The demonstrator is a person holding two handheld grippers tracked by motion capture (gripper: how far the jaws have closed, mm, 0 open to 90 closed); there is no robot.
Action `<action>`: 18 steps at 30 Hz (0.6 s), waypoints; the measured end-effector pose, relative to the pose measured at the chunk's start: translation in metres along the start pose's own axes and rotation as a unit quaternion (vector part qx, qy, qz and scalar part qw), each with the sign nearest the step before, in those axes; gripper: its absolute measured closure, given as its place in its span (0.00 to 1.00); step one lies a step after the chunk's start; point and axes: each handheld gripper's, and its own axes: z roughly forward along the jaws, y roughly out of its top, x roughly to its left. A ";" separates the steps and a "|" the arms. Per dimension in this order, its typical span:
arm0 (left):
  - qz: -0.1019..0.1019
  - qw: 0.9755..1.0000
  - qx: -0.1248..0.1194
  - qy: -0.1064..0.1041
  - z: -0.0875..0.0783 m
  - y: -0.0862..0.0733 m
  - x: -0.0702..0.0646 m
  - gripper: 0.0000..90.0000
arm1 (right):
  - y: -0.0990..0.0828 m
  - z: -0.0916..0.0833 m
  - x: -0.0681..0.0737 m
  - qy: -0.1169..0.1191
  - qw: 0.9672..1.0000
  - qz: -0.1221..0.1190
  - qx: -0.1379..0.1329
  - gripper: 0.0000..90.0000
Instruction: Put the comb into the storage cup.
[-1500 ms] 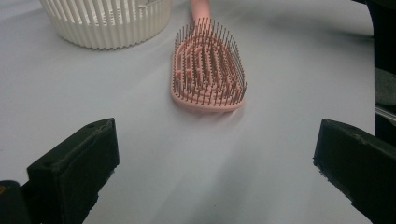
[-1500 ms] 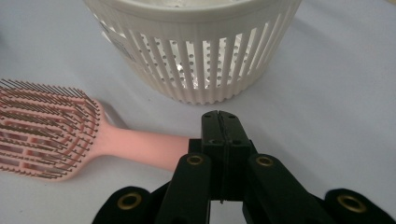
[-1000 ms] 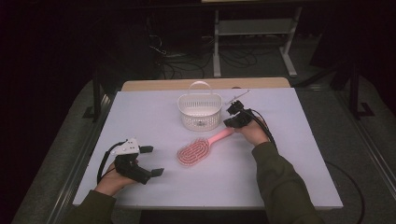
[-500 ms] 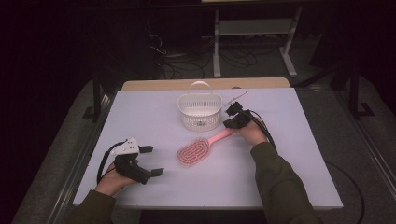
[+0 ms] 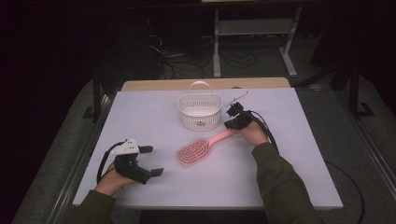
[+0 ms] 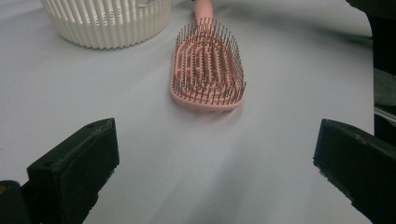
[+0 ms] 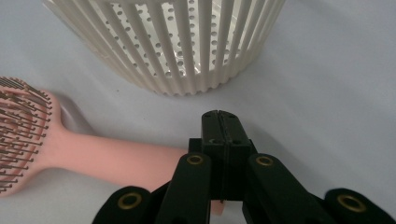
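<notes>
A pink hairbrush (image 5: 194, 151) lies bristles up in the middle of the white table, its handle pointing up and right. My right gripper (image 5: 229, 123) is shut, its jaws pressed together with nothing between the tips, and it sits right over the end of the handle. In the right gripper view the shut gripper (image 7: 219, 122) hovers above the hairbrush handle (image 7: 107, 156), facing the basket (image 7: 187, 46). My left gripper (image 5: 152, 160) stands open at the front left, a short way from the brush head. In the left gripper view the open left gripper (image 6: 215, 172) faces the hairbrush (image 6: 208, 70).
A white slotted basket (image 5: 200, 114) with a raised handle stands just behind the brush, left of the right gripper; its wall (image 6: 107, 23) shows in the left gripper view. Bare tabletop (image 5: 289, 172) spreads at the front and right. Dark floor, cables and a metal stand lie beyond the far edge.
</notes>
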 end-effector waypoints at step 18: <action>0.000 1.000 0.001 -0.001 0.000 0.000 0.000 0.00 | -0.009 -0.004 0.001 0.003 1.000 -0.004 0.010 0.99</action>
